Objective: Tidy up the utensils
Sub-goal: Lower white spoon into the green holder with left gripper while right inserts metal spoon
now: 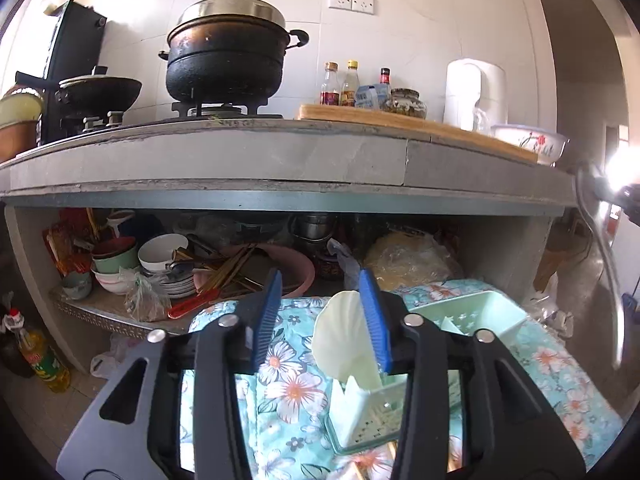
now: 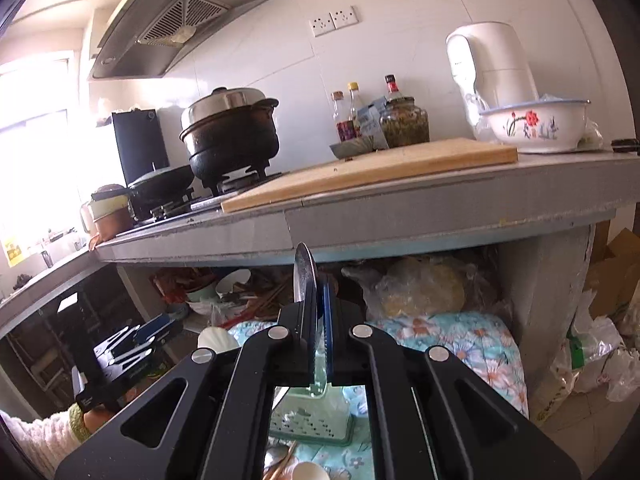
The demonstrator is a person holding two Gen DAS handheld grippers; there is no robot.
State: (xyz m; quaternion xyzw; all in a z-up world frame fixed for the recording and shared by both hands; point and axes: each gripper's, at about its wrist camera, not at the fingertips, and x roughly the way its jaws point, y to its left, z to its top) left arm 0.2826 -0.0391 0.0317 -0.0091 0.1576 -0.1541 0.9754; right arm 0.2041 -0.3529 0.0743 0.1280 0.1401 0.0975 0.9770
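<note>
In the left wrist view my left gripper (image 1: 320,278) stands open over a floral cloth (image 1: 280,364). A cream shell-shaped scoop (image 1: 340,332) stands between its blue pads (image 1: 268,312), its handle down in a mint green perforated utensil holder (image 1: 368,412); the scoop lies close to the right-hand pad, not squeezed. In the right wrist view my right gripper (image 2: 318,280) is shut on a metal ladle (image 2: 304,276), whose bowl sticks up edge-on past the fingertips. The holder (image 2: 316,420) lies below it. The ladle's long handle (image 1: 600,248) shows at the right of the left view.
A grey counter edge (image 1: 280,160) overhangs just ahead, bearing a black pot (image 1: 228,60), cutting board (image 2: 380,168) and flowered bowl (image 2: 536,124). The shelf below is crowded with bowls (image 1: 160,256) and chopsticks. A mint tray (image 1: 480,312) lies on the cloth. A sleeve (image 2: 40,436) shows lower left.
</note>
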